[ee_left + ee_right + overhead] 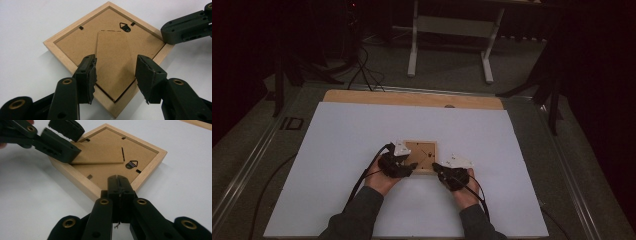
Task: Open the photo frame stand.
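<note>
The white-topped counter (337, 165) carries a square light-wood picture frame (421, 156), lying face down near the middle of it, just ahead of the person's hands. Set into the frame is a brown fibreboard backing panel (75, 42) with a fold-out easel stand (113, 62) of the same board and, at the frame's far side from the left gripper, a small black triangular hanger (125, 26).

The step in hand looks like raising the stand or freeing the backing. To do it well, the frame should be held steady at one corner while the other tool catches only the stand's free edge and lifts gently, so that the board does not crease.

The left gripper (116, 75) has its jaws spread, one either side of the stand's pointed end, pinching nothing. The right gripper (119, 185) has its jaws pressed together, their tip at the frame's near rail; I cannot tell whether it touches.
</note>
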